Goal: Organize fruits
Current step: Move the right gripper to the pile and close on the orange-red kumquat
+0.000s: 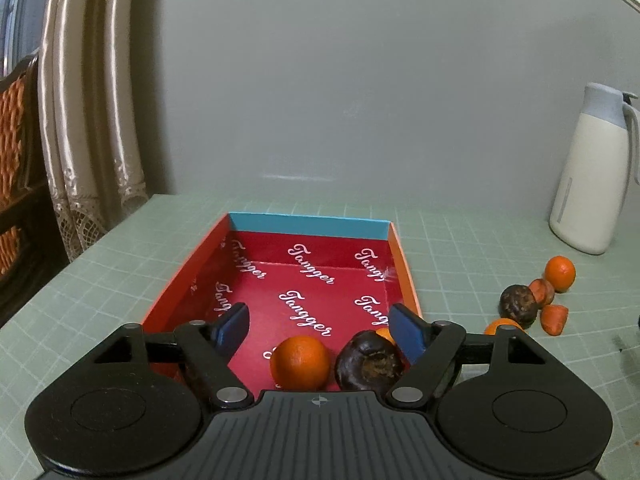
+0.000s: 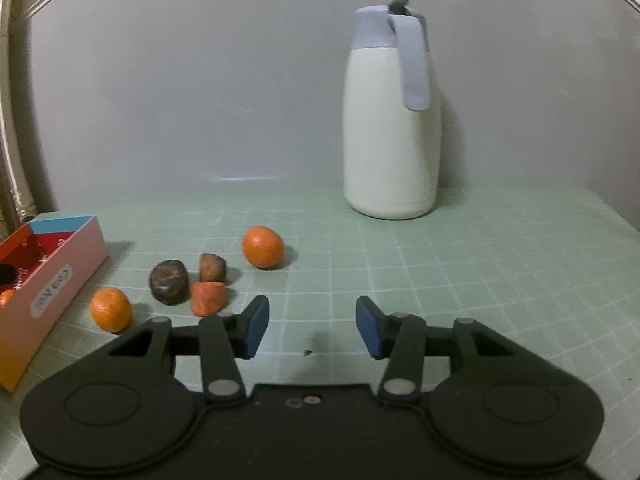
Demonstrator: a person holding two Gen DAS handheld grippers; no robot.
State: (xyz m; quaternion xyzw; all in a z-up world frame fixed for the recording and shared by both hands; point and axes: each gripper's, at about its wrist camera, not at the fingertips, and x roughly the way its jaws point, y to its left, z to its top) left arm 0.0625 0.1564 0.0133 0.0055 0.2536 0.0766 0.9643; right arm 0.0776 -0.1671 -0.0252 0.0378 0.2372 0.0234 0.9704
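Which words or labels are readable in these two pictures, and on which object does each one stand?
"Tangger": white script repeated across the red inner floor and walls of the box.
White sticker on the box's pink outer side: dark writing, too blurred to read.
Thermos jug: no text visible.
Fruits: no labels.

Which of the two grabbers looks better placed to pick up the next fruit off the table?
The right hand-held gripper: it is open, with the loose fruit just ahead-left, the carrot piece nearest. The left hand-held gripper sits open over the box.
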